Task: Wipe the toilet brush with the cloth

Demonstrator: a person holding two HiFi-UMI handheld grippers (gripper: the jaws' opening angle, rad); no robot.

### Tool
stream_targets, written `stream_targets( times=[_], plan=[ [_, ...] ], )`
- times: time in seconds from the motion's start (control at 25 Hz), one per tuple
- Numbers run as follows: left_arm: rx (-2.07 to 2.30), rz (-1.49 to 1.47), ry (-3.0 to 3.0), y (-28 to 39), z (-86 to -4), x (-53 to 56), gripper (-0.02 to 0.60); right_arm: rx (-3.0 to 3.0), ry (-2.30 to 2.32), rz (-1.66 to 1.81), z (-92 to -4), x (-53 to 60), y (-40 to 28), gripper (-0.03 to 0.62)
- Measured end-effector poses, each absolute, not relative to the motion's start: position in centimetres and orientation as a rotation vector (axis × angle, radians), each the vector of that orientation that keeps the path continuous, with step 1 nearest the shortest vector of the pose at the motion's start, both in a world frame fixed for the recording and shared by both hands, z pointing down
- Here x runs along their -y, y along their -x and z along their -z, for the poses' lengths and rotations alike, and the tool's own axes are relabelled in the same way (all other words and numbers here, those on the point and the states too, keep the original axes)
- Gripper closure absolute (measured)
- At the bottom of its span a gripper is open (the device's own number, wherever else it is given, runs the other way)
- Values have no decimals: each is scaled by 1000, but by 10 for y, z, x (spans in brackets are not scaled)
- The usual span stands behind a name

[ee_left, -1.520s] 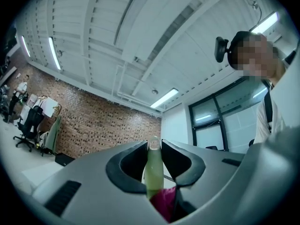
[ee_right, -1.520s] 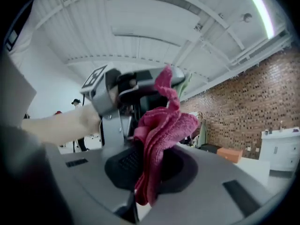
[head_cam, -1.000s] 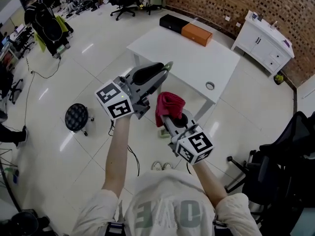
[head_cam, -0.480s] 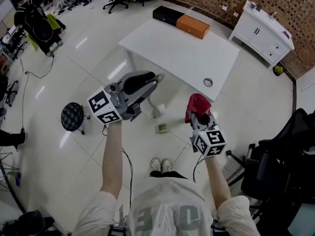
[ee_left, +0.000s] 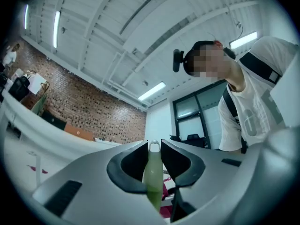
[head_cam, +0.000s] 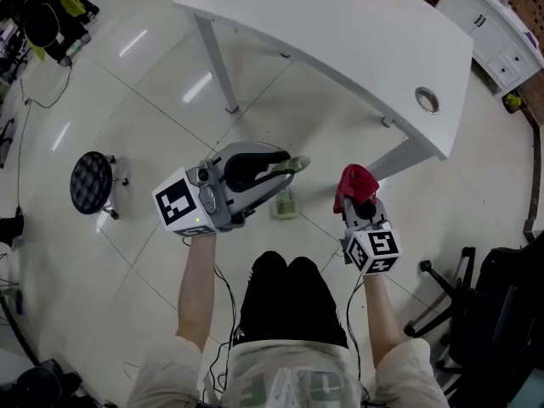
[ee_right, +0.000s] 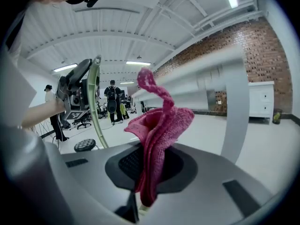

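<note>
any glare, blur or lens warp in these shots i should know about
Head view: bright glare streaks on the glossy floor. Left gripper view: strong fisheye bend, dark corners, and the brush handle between the jaws looks soft. Right gripper view: same bend, cloth sharp, table smeared.

The person wears a white shirt [head_cam: 280, 379] and black trousers [head_cam: 289, 300]; the grey left claw [head_cam: 285, 167] and right claw [head_cam: 359, 204] bear black-and-white marker cubes [head_cam: 183, 204].

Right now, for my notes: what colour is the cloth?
Pink cloth; the right gripper view shows it best.
</note>
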State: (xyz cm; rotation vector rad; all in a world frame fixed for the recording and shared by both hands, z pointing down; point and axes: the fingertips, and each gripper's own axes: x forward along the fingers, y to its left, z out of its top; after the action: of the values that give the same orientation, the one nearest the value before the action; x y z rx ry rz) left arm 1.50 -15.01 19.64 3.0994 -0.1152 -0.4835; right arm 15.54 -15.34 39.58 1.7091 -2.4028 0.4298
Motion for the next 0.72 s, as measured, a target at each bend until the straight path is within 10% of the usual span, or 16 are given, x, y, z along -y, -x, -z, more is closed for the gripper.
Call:
stream_targets(
  times=[0.32, 0.72],
  plan=[
    [39, 438, -3074, -17, -488, 162, 488, 2417, -1777, -403, -661, 200, -160, 562],
    [60, 427, -2988, -27, -556, 175, 488, 2366, -1724, -507, -726, 182, -164, 562]
  ],
)
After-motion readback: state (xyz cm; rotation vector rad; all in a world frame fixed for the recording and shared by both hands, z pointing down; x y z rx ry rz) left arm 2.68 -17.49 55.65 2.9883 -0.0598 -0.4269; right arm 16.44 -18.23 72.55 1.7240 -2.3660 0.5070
